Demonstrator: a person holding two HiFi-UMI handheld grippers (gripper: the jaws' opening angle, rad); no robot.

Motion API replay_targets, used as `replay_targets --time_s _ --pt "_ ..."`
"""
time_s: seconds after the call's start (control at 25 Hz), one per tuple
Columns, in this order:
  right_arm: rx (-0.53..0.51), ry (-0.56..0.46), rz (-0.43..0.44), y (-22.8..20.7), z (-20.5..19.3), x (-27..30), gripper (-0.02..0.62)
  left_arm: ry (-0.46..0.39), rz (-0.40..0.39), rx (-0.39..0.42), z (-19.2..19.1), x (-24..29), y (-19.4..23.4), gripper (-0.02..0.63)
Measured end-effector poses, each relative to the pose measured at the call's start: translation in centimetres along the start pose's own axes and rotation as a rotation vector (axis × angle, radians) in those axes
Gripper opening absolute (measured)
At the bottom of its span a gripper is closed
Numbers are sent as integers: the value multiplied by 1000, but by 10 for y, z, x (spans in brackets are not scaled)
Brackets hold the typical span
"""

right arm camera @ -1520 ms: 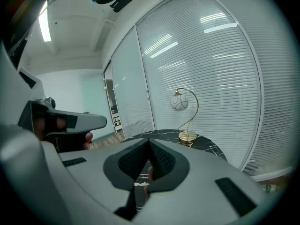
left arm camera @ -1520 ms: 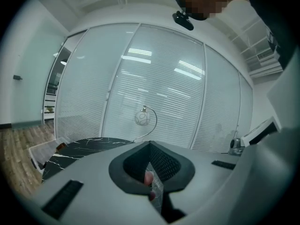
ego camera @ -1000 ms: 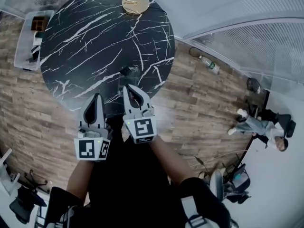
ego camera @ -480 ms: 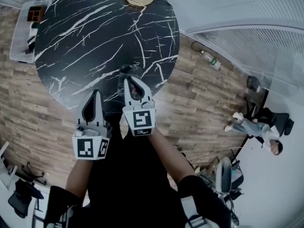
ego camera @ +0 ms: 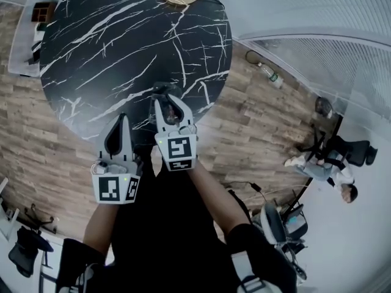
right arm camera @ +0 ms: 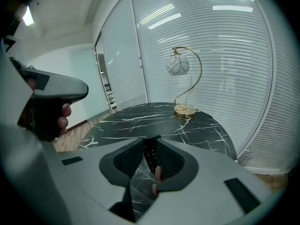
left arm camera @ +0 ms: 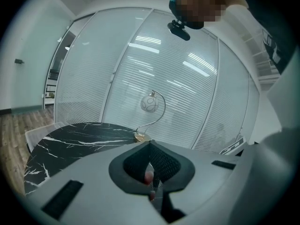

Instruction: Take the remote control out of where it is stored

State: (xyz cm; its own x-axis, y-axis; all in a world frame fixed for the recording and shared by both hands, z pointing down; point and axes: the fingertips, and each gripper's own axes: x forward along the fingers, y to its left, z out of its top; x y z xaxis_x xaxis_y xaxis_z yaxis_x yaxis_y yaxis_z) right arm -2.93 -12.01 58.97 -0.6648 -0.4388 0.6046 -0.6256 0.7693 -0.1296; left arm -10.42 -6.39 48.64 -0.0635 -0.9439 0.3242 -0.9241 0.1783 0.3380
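While the right gripper [ego camera: 168,105] opens its jaws, the remote control [right arm camera: 150,154] lies between them at the near edge of the black table [ego camera: 122,41]. Removal appears complete and only release remains. The left gripper [ego camera: 121,124] hovers alongside, jaws together and empty. The table centre offers open room, and the lamp [right arm camera: 178,64] stands at the far rim.

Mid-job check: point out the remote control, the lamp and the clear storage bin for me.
Remote control [right arm camera: 149,154], right gripper view, on its dark button face.
Lamp [right arm camera: 177,64], right gripper view, on its white globe shade.
Storage bin [ego camera: 21,60], head view, on its pale near end beside the table.
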Motion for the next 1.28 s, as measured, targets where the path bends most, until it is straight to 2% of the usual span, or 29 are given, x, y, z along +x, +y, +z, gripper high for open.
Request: replay_targets --time_s 0.84,1.28 --pt "-45 81 32 -2 -11 30 179 16 3 -38 -9 17 13 8" --pt "-56 114 28 -4 -19 35 184 24 -5 -53 -12 20 17 8"
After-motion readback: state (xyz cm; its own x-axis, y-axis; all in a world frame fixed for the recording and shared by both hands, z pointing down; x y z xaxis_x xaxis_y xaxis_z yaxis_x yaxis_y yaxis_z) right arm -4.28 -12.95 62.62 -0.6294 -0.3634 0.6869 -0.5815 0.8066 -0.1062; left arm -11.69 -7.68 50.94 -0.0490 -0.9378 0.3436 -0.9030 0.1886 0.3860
